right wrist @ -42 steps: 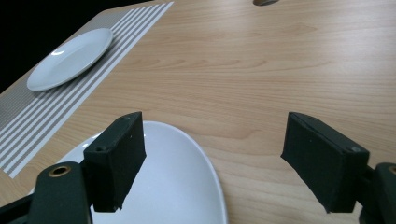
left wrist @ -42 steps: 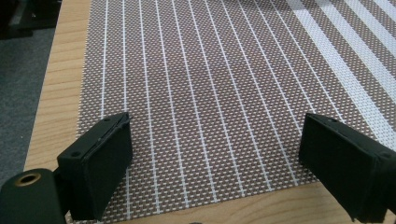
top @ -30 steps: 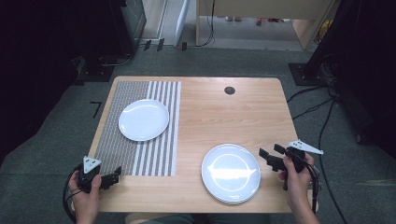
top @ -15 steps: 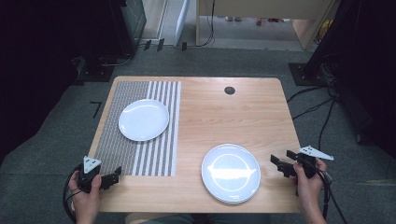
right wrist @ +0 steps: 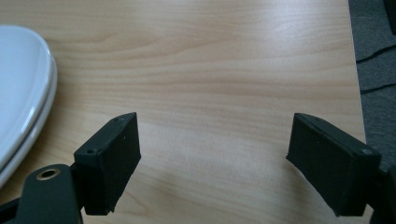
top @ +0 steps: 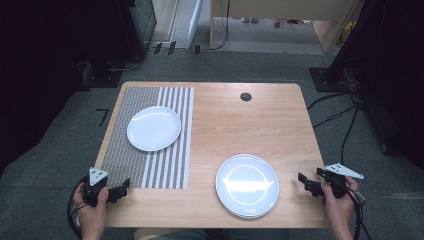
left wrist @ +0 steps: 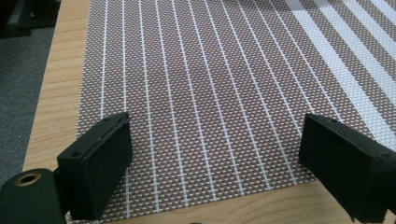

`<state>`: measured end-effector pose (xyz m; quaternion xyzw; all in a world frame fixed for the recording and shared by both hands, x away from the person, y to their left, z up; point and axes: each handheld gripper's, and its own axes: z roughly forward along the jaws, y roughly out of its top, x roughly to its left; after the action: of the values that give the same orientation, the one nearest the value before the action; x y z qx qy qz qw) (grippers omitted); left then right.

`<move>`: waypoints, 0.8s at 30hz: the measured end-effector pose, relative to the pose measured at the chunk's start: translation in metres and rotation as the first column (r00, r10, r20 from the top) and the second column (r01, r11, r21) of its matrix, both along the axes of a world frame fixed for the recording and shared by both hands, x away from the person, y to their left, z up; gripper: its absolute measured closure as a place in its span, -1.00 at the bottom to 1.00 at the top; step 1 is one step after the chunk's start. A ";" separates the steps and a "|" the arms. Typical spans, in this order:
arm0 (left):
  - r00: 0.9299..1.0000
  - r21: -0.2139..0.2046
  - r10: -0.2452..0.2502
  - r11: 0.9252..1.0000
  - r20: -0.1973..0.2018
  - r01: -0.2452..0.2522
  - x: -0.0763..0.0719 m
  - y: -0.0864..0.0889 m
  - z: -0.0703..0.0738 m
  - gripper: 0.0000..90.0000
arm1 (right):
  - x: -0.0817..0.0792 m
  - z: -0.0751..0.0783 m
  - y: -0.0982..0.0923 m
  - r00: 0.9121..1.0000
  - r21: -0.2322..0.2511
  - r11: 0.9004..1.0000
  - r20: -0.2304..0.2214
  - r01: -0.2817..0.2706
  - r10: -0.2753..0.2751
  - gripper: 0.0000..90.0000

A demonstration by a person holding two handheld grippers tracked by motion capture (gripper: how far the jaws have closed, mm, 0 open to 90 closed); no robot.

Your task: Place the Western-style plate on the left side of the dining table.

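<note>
On a wooden table (top: 260, 120) seen from above, one white plate (top: 153, 128) already rests on a striped placemat (top: 172, 165) at the left. Near the front edge, right of centre, sits a stack of white plates (top: 247, 185); the right gripper view shows at least two stacked there. Just beside that stack, at the table's right edge, the right gripper (top: 314, 179) hangs with its jaws wide apart and nothing between them. At the placemat's near left corner, the left gripper (top: 121, 189) also stands open and empty. Judging by this layout, one plate looks placed, and the stacked plates are not yet gripped.
</note>
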<state>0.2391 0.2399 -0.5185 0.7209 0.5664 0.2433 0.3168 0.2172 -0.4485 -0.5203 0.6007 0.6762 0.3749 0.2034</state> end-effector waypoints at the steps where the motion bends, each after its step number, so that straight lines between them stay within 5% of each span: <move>1: 1.000 0.000 0.000 1.000 0.000 0.000 0.000 0.000 0.000 -0.78 | -0.001 -0.001 0.000 1.000 -0.014 1.000 -0.008 0.000 0.000 -0.63; 6: 1.000 -0.001 0.000 1.000 0.000 0.000 0.000 0.000 0.000 -0.78 | -0.003 -0.004 0.002 1.000 -0.051 0.999 -0.009 0.016 -0.016 -0.63; 10: 1.000 -0.005 -0.001 1.000 0.000 0.001 0.000 0.000 0.000 -0.78 | -0.006 -0.005 0.010 1.000 -0.167 0.986 -0.009 0.025 -0.027 -0.67; 24: 1.000 -0.006 -0.001 1.000 -0.001 0.001 0.000 0.001 0.000 -0.78 | -0.007 -0.005 0.011 0.999 -0.153 0.988 -0.018 0.035 -0.038 -0.69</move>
<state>0.2387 0.2406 -0.5183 0.7203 0.5668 0.2412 0.3190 0.2103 -0.4371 -0.5252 0.5994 0.6939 0.3120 0.2487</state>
